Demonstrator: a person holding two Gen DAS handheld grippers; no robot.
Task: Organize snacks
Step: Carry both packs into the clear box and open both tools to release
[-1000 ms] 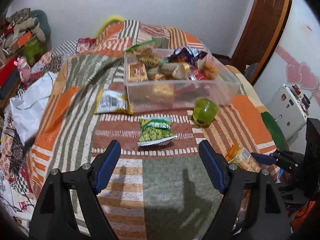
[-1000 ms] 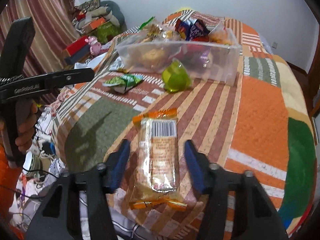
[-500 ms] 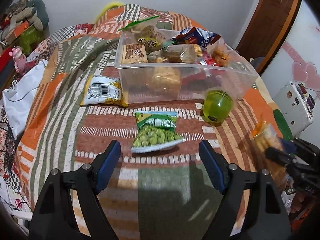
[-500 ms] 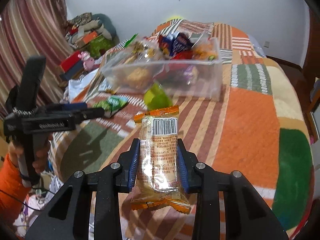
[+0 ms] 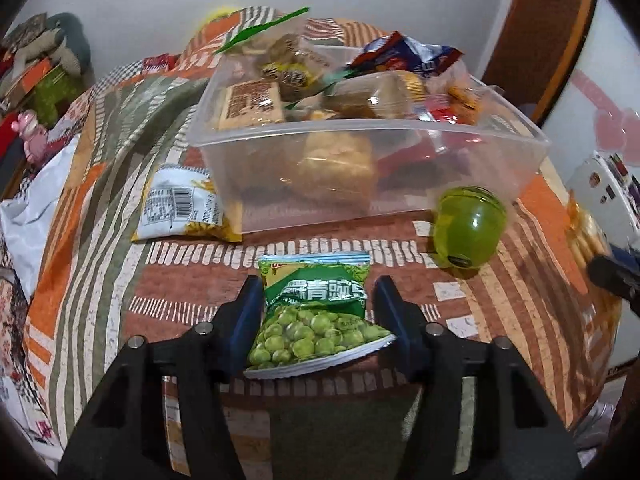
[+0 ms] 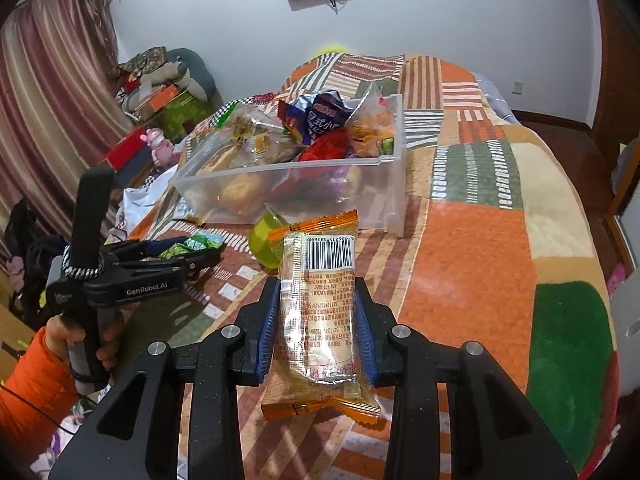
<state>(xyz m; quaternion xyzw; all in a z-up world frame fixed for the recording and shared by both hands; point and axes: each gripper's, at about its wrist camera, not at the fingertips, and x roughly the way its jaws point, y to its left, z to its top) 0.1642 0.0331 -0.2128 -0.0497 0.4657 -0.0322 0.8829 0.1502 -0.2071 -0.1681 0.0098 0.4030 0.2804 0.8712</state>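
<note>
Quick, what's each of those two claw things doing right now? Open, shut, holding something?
Left gripper: jaws just been closing around the pea bag, grip not yet certain.
Right gripper: shut on the biscuit pack.

Lower snacks blurred behind the clear bin point(image 5: 400, 184) wall; green cup point(image 6: 266, 242) half-hidden behind wafer packet point(image 6: 320, 312)

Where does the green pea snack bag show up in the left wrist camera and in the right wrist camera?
Left wrist view: the green pea bag lies low in the centre on the bedspread, between the left gripper fingers.
Right wrist view: only a corner of it shows at mid-left, behind the left gripper.
Shared landmark: the clear snack bin, just beyond the bag in both views, with the green round container in front of it.
</note>
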